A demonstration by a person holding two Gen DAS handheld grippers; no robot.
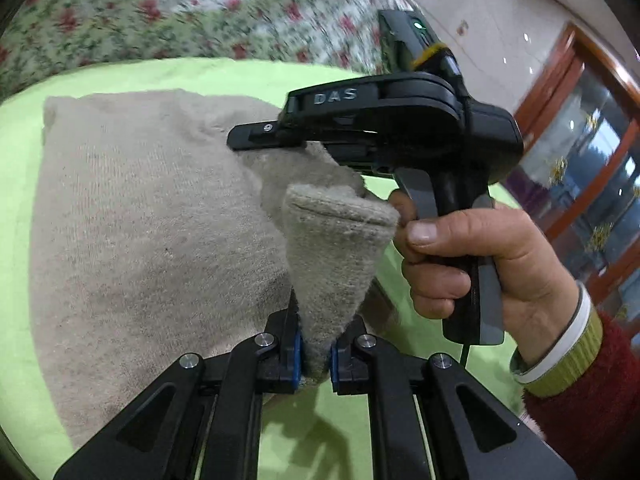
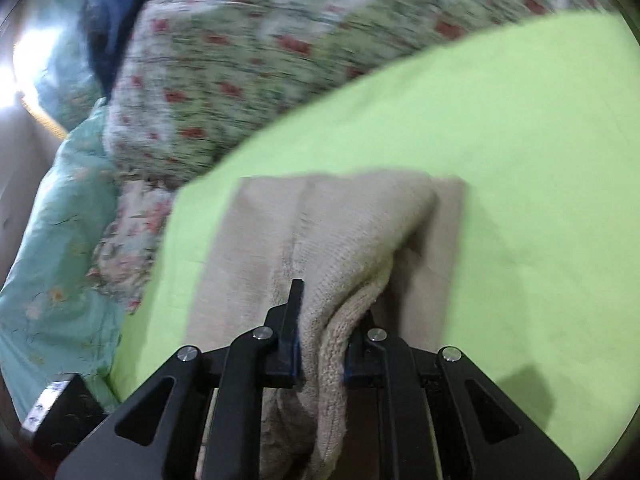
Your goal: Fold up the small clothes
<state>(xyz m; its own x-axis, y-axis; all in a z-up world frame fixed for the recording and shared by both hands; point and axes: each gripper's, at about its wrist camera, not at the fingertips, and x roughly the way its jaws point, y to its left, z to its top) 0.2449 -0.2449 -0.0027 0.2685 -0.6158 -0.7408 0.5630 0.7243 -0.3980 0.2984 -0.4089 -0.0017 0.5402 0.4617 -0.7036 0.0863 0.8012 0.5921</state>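
A small beige knit garment (image 1: 140, 216) lies on a lime-green sheet (image 1: 24, 184). My left gripper (image 1: 316, 354) is shut on one corner of it, which rises as a cone between the jaws. My right gripper (image 1: 256, 138) shows in the left wrist view, held by a hand, shut on the garment's far edge. In the right wrist view my right gripper (image 2: 322, 354) is shut on a bunched fold of the beige garment (image 2: 332, 232), lifted above the lime-green sheet (image 2: 520, 160).
A floral quilt (image 1: 160, 12) is bunched behind the sheet and also shows in the right wrist view (image 2: 240, 80). A teal floral cover (image 2: 52, 240) lies at the left. A wooden glass-door cabinet (image 1: 580, 168) stands at the right.
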